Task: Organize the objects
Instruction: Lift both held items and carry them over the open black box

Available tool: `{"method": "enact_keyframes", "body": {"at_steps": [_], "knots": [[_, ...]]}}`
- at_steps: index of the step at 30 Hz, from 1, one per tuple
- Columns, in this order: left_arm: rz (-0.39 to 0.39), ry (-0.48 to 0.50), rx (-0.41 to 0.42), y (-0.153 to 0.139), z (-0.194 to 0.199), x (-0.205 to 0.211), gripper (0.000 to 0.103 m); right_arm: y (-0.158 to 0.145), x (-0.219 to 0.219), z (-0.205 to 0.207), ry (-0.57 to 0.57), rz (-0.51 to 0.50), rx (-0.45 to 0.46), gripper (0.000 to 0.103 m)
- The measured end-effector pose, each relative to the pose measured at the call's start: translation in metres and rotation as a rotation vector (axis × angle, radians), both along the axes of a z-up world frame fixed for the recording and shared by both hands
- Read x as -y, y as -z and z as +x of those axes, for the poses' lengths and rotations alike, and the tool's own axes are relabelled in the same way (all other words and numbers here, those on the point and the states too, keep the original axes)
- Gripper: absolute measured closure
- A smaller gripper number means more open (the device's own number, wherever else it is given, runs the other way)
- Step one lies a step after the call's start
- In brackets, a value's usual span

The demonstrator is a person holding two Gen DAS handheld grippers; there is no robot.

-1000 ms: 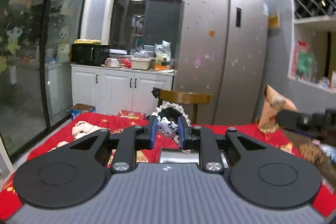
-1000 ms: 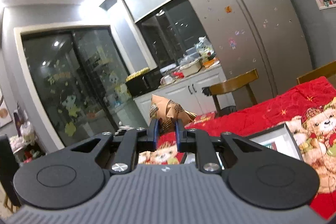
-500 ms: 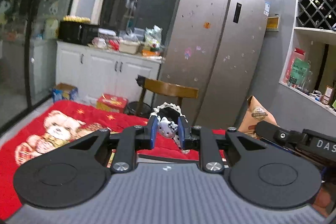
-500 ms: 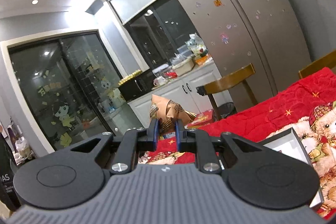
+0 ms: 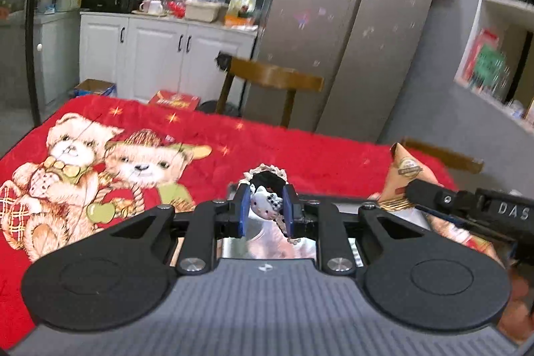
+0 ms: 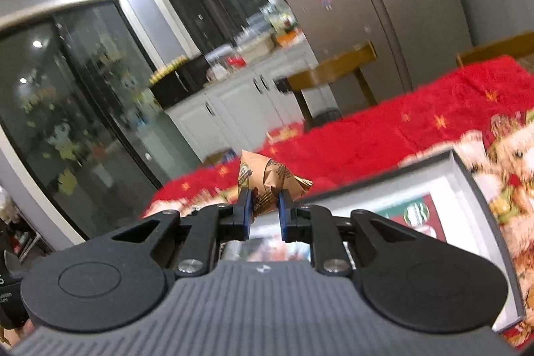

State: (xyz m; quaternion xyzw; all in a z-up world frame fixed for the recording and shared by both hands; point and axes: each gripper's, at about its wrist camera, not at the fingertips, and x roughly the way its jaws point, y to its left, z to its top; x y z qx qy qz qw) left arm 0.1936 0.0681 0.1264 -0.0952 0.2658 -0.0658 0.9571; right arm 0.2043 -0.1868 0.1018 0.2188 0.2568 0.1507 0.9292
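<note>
My left gripper (image 5: 266, 209) is shut on a small white cat toy (image 5: 263, 204) with a black lace-trimmed bonnet, held above a grey box (image 5: 267, 247) on the red bear blanket (image 5: 283, 152). My right gripper (image 6: 263, 211) is shut on a brown paper snack bag (image 6: 270, 175), held over the open grey box (image 6: 467, 186), which has a green and red item inside (image 6: 417, 214). The snack bag (image 5: 400, 175) and the right gripper's arm also show at the right in the left wrist view.
Wooden chairs (image 5: 270, 82) stand at the table's far edge, before a steel fridge (image 5: 350, 22). White cabinets (image 5: 150, 55) with a cluttered counter are at the back left. Wall shelves (image 5: 500, 39) are on the right. A red box (image 5: 173, 99) lies on the floor.
Both grippers have tilted downward and come lower toward the table, each still holding its object. The box and blanket now fill more of both views.
</note>
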Motion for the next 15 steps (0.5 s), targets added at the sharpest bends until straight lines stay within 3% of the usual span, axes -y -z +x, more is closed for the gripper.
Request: {"method": "enact_keyframes", "body": {"at_steps": [11,15], "knots": [[0.108,-0.006,-0.154,0.049,0.015,0.02,0.078,0.035,-0.015,0.015,0.028,-0.078,-0.116,0.084],[0.162,-0.019,-0.162,0.056,0.014,0.027,0.078,0.046,-0.018,0.016,0.037,-0.1,-0.153,0.084]]}}
